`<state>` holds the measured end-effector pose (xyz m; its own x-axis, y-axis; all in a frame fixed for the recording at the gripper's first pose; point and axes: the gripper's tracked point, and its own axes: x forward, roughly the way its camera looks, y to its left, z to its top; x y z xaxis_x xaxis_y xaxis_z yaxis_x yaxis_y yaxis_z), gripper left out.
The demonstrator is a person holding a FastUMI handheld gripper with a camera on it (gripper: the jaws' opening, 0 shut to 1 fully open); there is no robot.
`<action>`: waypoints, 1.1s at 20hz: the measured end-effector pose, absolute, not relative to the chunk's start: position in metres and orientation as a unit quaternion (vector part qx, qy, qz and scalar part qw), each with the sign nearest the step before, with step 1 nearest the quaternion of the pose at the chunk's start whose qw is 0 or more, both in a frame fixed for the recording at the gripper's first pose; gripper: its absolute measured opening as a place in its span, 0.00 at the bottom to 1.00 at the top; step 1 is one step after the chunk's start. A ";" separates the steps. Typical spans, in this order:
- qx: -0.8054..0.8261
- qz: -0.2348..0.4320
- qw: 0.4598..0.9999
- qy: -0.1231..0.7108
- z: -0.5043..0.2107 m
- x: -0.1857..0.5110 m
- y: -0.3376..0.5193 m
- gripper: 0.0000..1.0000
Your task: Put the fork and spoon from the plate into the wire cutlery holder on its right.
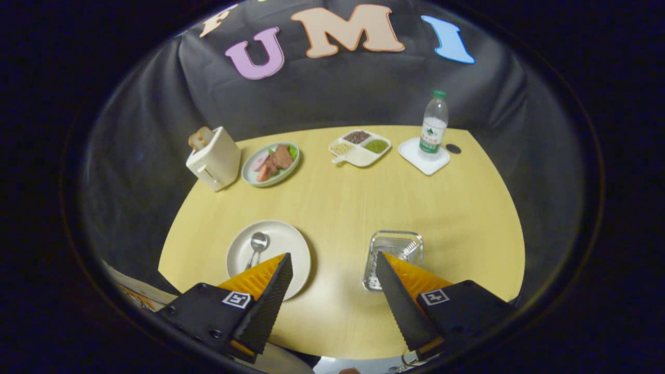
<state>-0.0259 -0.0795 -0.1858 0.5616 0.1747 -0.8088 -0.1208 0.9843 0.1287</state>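
The gripper (332, 262) hangs over the bench (337, 208) with its fingers spread wide and nothing between them. The left fingertip overlaps the plate (283, 239), where a spoon (256, 245) lies; the right fingertip overlaps the wire holder (395, 244). Beyond stand a toaster (214, 158), a dish of food (271, 163), a divided tray (359, 147) and a bottle (433, 126) on a white coaster (423, 158).

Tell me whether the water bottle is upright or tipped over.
Upright. The water bottle stands on its base on a white square coaster, green cap on top, far beyond the open gripper.
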 end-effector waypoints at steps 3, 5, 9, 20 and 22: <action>0.055 0.092 0.903 0.417 -0.181 -0.026 -0.054 1.00; 0.061 0.092 0.913 0.393 -0.178 -0.025 -0.042 1.00; 0.057 0.102 0.927 0.356 -0.176 -0.026 -0.017 1.00; 0.043 0.132 0.916 0.375 -0.229 -0.048 0.058 1.00; 0.040 0.136 0.912 0.385 -0.240 -0.051 0.068 1.00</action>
<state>-0.0510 0.0679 -0.2399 0.6661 0.2792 -0.6916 -0.2183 0.9597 0.1772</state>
